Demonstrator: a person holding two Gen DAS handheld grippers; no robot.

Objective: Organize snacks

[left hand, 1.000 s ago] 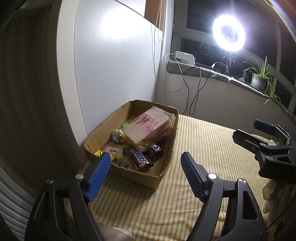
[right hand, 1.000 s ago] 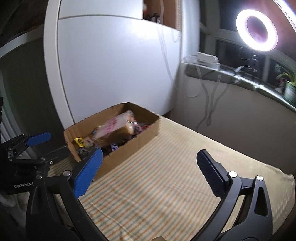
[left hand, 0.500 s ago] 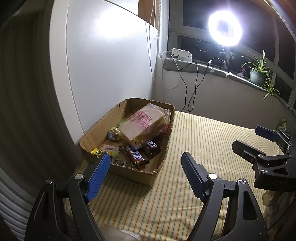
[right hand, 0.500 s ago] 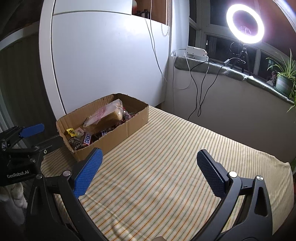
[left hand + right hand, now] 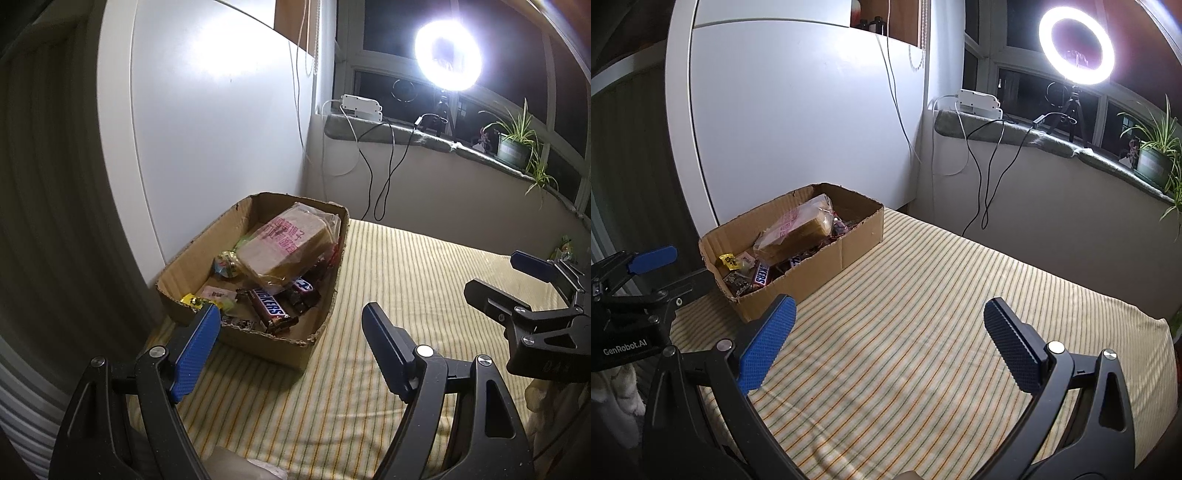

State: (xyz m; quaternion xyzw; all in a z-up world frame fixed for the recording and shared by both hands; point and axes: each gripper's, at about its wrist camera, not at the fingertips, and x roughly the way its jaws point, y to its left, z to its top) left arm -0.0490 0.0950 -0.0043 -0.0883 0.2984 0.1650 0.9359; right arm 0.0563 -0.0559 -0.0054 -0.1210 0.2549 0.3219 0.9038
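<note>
A shallow cardboard box (image 5: 334, 295) stands on the striped cloth by the white wall; it also shows in the right wrist view (image 5: 849, 245). It holds a bagged bread loaf (image 5: 286, 245), a Snickers bar (image 5: 271, 310), a small round sweet (image 5: 225, 263), a yellow packet (image 5: 190, 299) and other wrapped snacks. My left gripper (image 5: 290, 319) is open and empty, just in front of the box's near wall. My right gripper (image 5: 886, 317) is open and empty over the bare cloth, right of the box. Each gripper shows at the edge of the other's view.
The yellow-striped cloth (image 5: 942, 295) covers the surface. A white wall panel (image 5: 221, 129) stands behind the box. A ring light (image 5: 1075, 46), cables (image 5: 982, 177) and a potted plant (image 5: 1154, 155) are on the windowsill at the back.
Both grippers have drawn back and lifted slightly, so the box sits a bit farther off in both views. Both stay open and empty.
</note>
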